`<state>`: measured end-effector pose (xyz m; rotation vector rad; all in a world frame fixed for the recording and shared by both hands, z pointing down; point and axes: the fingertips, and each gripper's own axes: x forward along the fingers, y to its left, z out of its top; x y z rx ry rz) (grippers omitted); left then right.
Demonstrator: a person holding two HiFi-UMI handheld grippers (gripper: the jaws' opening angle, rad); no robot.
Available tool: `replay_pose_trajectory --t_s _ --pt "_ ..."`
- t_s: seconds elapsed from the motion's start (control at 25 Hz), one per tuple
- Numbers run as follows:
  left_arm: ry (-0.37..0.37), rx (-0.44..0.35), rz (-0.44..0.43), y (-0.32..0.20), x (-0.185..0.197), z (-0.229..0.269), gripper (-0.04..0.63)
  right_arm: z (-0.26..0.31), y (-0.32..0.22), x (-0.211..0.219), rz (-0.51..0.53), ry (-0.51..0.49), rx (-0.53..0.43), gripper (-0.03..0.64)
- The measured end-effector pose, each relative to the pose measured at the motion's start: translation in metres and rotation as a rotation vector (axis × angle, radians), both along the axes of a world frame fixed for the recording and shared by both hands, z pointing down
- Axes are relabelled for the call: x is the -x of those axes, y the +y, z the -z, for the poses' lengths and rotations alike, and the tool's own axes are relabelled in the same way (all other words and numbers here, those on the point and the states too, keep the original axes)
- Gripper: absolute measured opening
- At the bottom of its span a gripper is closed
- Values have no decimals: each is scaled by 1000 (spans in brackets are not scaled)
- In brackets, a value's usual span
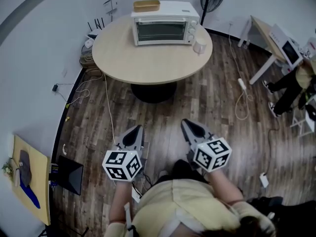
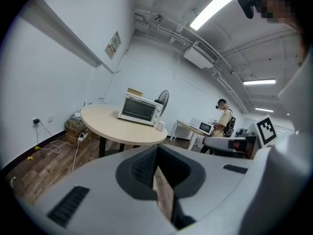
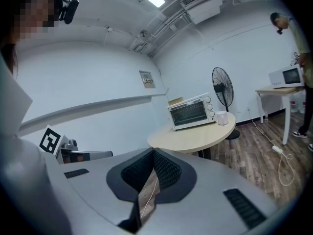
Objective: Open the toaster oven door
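Two tools, both pinched together with nothing between the jaws: left tool (image 1: pixel 137 130) and right tool (image 1: pixel 186 125) hang low by the person's body. The toaster oven (image 1: pixel 164 28) sits well apart, straight ahead at the far side of the round table (image 1: pixel 148 60). It's roughly centred between them, with the right tool perhaps a shade nearer. Its glass door (image 1: pixel 160 31) is closed and faces back toward the tools, and the oven's long axis runs left to right, across the approach.

You're in a lab-like test room, white walls (image 2: pixel 58 92), strip lights (image 2: pixel 215 6) and exposed pipes (image 2: pixel 168 31) overhead, loose cables (image 1: pixel 106 100) on the floor (image 1: pixel 207 112), toaster oven (image 1: pixel 164 26) on 1 round table (image 1: pixel 148 60), microwave (image 1: pixel 287 47) on a desk (image 1: pixel 260 29)
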<state>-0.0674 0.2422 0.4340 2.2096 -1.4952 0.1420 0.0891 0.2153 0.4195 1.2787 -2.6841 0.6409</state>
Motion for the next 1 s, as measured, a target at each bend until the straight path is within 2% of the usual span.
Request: replay_pose_trajectory --t_s 0.16,0.44,0.64,0.8,1.0 --pt "-17 -6 -1 -20 0 -3 2 -3 -20 4 -13 -18 37 3" --pt "-58 -24 38 -67 8 2 2 -4 -81 8 -46 -107 71 4" --pt "-111 -21 68 -110 20 2 2 -5 -132 17 -44 -93 60 5" --pt "-92 -17 87 -148 19 5 2 -4 -169 19 -36 -93 74 5" --pt "-97 -38 113 -192 13 16 2 5 -216 20 -37 -153 101 8"
